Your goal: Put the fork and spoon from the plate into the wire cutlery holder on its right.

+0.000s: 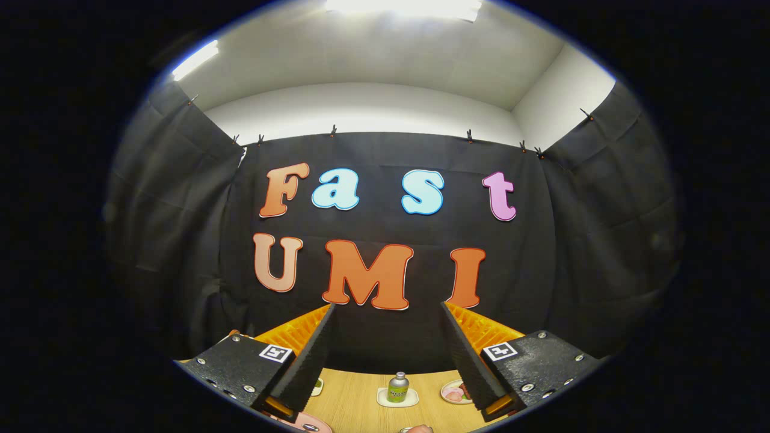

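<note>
Gripper view | gripper [385,355] wide open, holding nothing | small bottle [397,387] upright on white coaster [397,399] beyond fingers

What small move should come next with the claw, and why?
Probably tilt the claw down toward the light wooden table. Its fingers stand wide open and empty, aimed mostly at the booth wall, with a small green bottle beyond them. A pink plate's rim shows just below the fingers.

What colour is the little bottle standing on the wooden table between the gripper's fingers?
The small round-shouldered bottle is green with a grey cap, seen in the gripper view, beyond the open gripper.
</note>
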